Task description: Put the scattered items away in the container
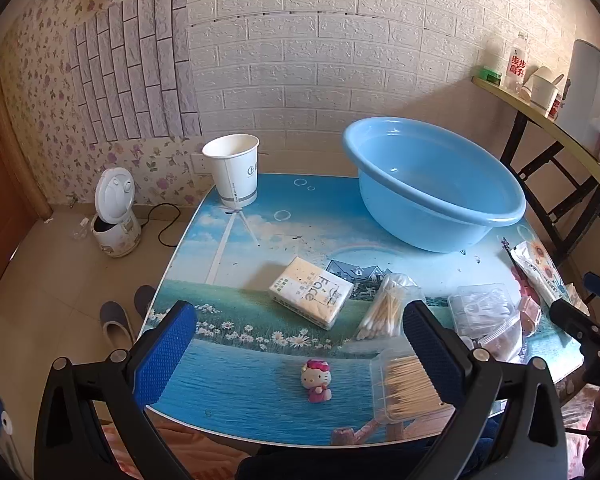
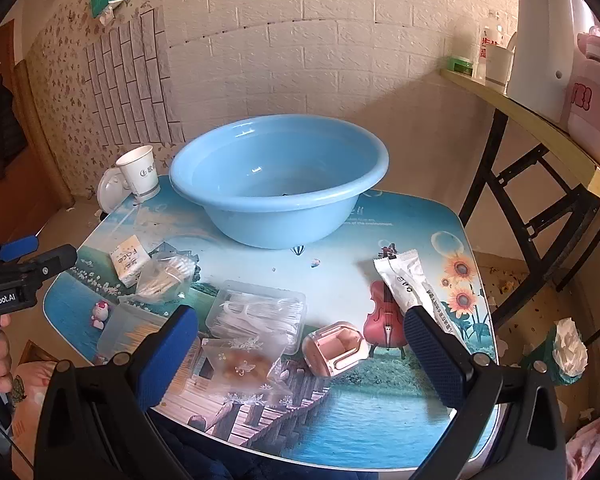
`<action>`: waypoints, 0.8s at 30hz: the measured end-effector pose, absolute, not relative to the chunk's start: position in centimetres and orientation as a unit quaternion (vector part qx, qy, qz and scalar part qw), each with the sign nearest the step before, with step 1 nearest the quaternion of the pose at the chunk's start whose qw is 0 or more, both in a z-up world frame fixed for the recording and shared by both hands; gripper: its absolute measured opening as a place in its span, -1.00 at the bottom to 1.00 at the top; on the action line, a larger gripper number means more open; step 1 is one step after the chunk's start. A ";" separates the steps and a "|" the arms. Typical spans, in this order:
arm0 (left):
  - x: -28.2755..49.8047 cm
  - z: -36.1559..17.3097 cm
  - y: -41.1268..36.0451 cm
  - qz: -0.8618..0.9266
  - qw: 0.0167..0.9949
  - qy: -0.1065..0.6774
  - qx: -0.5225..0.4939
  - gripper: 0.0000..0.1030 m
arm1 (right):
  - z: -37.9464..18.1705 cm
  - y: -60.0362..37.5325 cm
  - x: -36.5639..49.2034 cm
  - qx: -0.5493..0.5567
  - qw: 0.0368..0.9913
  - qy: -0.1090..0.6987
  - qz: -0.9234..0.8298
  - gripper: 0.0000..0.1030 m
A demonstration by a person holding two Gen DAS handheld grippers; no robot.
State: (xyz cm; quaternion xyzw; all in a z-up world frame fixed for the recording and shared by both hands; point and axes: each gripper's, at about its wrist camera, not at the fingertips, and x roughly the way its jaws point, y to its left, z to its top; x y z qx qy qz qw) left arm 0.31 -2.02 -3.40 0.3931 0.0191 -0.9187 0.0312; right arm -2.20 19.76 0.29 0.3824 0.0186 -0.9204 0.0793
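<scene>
Toothpick box [image 1: 410, 386] beside left tool [image 1: 300, 354], basin [image 1: 432, 184] beyond

In the left wrist view, the right pad of the left hand-held gripper [image 1: 300, 360] hides part of the toothpick box [image 1: 404, 388]. The tabletop [image 1: 260, 400] hides part of a slipper [image 1: 144, 298]. The snack packet [image 2: 414, 286] print is too small to read. The pink appliance [image 2: 592, 92] runs off the right wrist view's edge.
</scene>
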 end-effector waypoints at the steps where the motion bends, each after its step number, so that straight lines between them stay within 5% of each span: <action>1: 0.3 -3.4 -2.2 -0.919 0.033 0.018 0.393 1.00 | 0.3 19.9 -2.2 0.383 0.078 0.019 -0.920 1.00; 24: 1.9 -7.5 -4.5 -0.907 0.038 0.012 0.420 1.00 | -1.2 24.3 -2.3 0.400 0.024 0.013 -0.916 1.00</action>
